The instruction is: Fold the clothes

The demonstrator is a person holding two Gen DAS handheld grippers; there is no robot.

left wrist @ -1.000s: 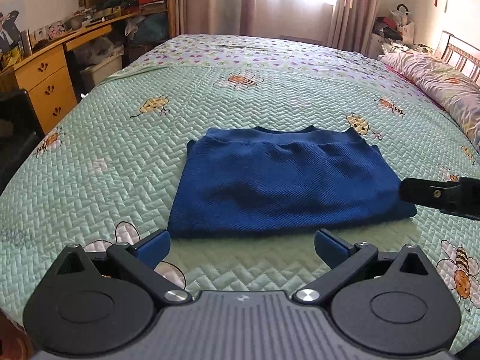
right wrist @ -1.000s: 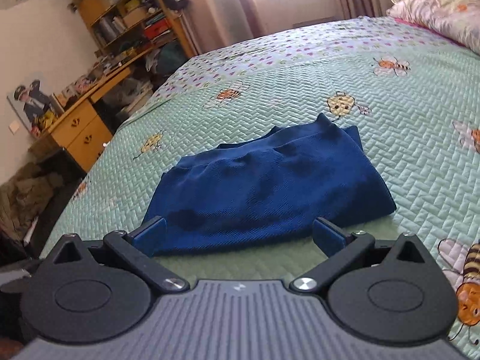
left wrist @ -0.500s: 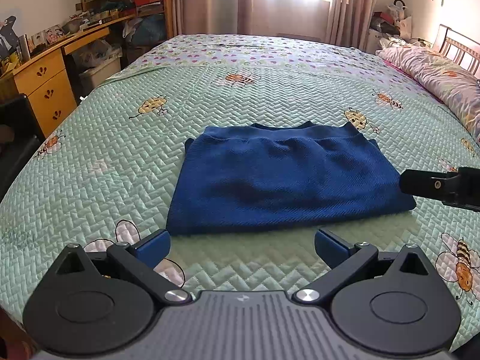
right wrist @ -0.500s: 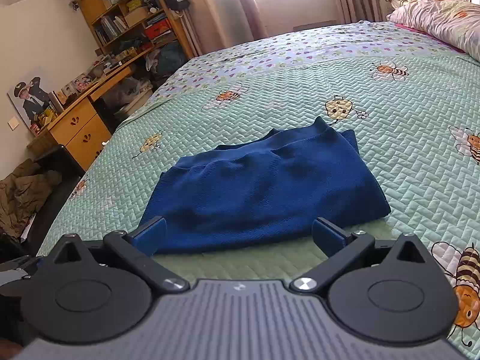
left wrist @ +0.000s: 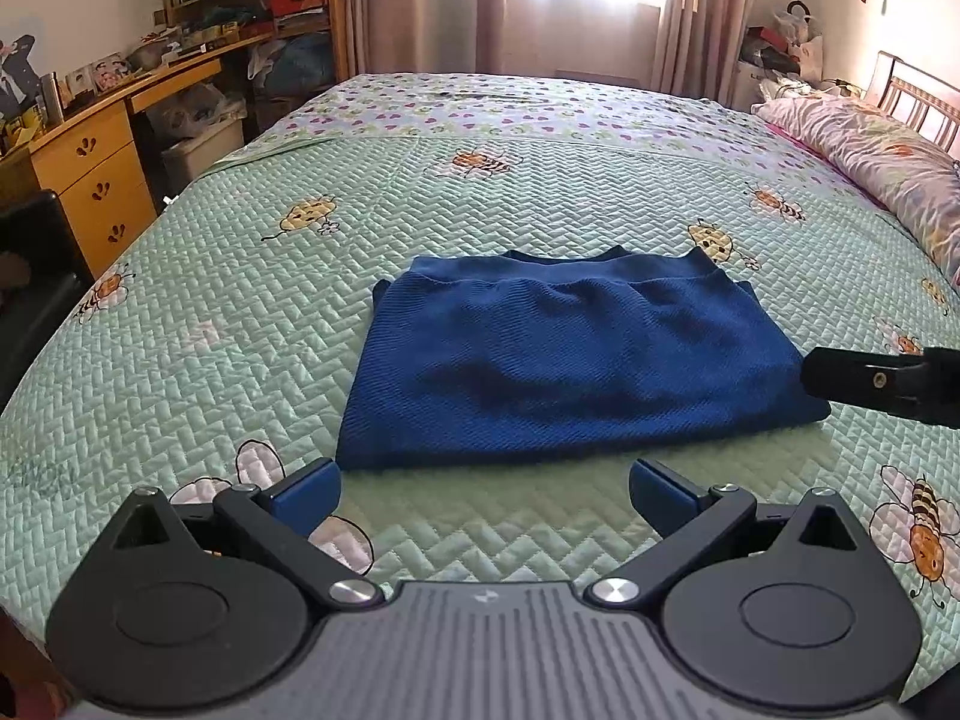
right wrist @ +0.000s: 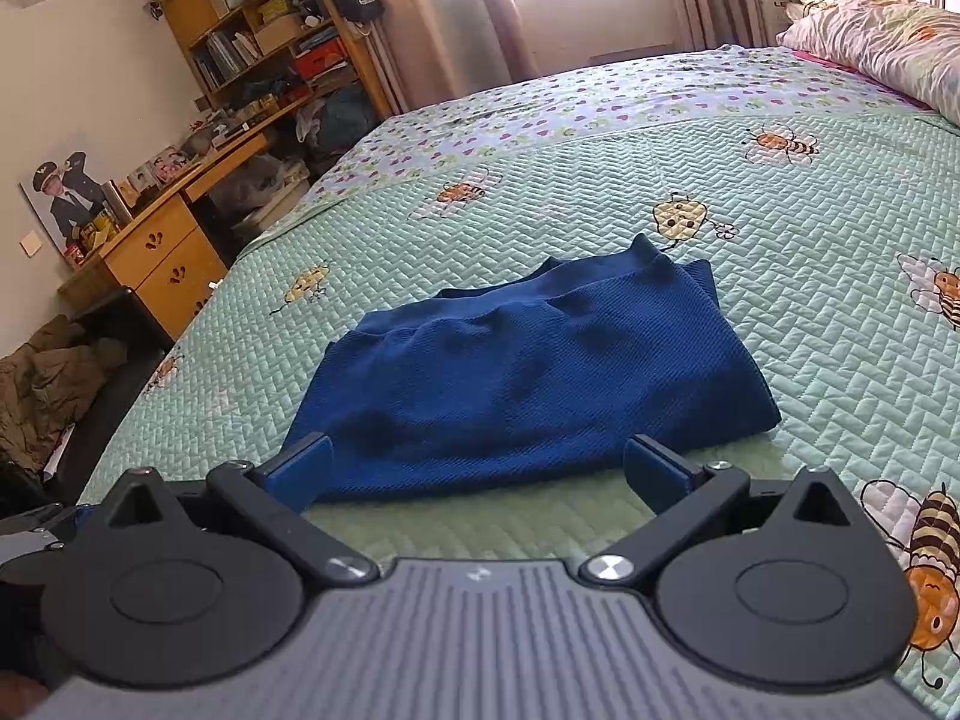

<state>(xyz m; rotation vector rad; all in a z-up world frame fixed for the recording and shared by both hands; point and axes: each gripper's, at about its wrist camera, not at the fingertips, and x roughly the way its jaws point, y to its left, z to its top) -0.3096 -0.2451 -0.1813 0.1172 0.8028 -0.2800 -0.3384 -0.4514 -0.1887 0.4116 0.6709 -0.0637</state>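
Observation:
A folded dark blue knit garment [left wrist: 570,360] lies flat on the green quilted bedspread [left wrist: 240,312], its ribbed hem on the far side. My left gripper [left wrist: 485,495] hovers open just short of the garment's near edge, holding nothing. From the right edge of the left wrist view a black finger of the right gripper [left wrist: 882,381] reaches in beside the garment's right corner. In the right wrist view the same garment [right wrist: 528,378] sits ahead of my right gripper [right wrist: 477,471], which is open and empty near its front edge.
A pillow and duvet [left wrist: 888,162] lie along the bed's right side by a metal headboard. A wooden desk with drawers [left wrist: 90,174] and cluttered shelves stand to the left. A dark chair with clothes [right wrist: 54,384] sits at the near left.
Both grippers have drawn back and risen slightly from the garment, so it appears a little farther away. The garment lies still and both grippers stay open.

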